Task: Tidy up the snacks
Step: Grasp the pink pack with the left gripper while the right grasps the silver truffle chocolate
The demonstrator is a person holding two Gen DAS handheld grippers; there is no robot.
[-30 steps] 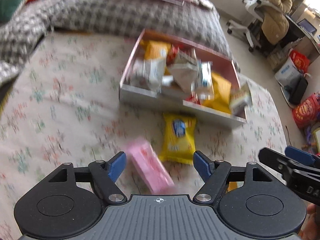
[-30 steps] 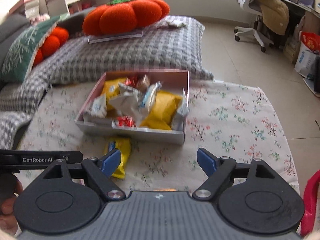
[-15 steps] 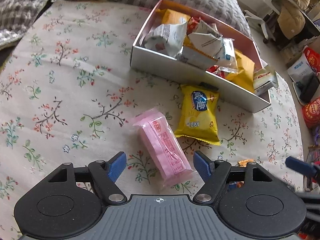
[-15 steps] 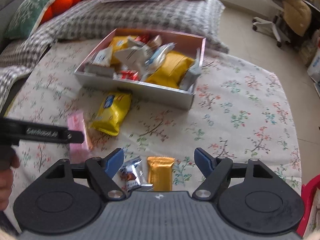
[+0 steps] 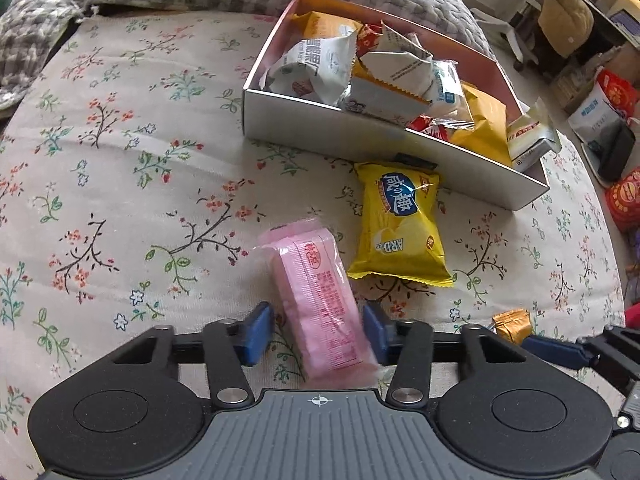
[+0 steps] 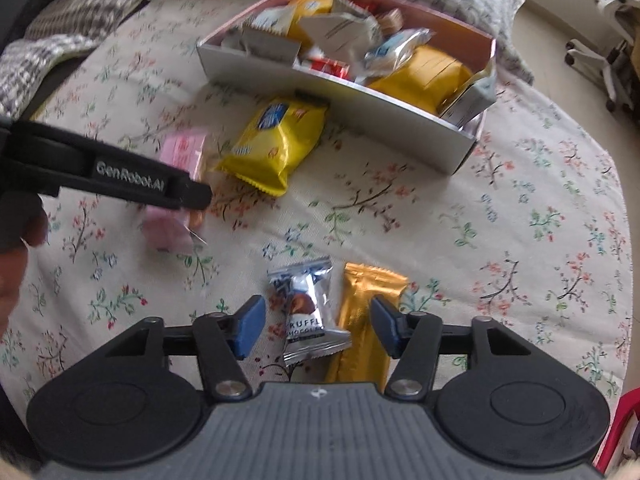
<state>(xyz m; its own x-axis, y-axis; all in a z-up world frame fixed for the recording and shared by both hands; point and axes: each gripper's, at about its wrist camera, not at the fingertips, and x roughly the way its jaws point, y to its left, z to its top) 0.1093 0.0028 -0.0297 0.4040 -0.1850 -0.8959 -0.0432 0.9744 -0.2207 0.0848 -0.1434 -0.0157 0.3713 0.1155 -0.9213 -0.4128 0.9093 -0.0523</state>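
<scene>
On the floral cloth (image 5: 120, 152), far left is bare fabric, then the pink wafer pack (image 5: 320, 300) lying lengthwise between the fingers of the left gripper (image 5: 318, 334), jaws partly closed around its near half, right pad about touching the wrapper, left pad with a small gap, so not a firm grip yet; just right of it the yellow cracker pack (image 5: 402, 232) lies flat, its top edge near the front wall of the snack box (image 5: 360, 132), which is already piled with white, yellow and red packets; further right, seen from the right wrist, the silver truffle chocolate (image 6: 306, 312) and the gold bar (image 6: 366, 320) lie side by side between the spread fingers of the right gripper (image 6: 318, 332), which is open and holding nothing; all look light, crinkly film wrappers, slippery, contents probably brittle, so squeeze gently; pink pack seems best taken across its narrow width mid-body, not by the loose end seal; silver one is small and puffy, pinch the body; gold bar is stiffer, grip across the short side; next likely close on pink and lift to box
</scene>
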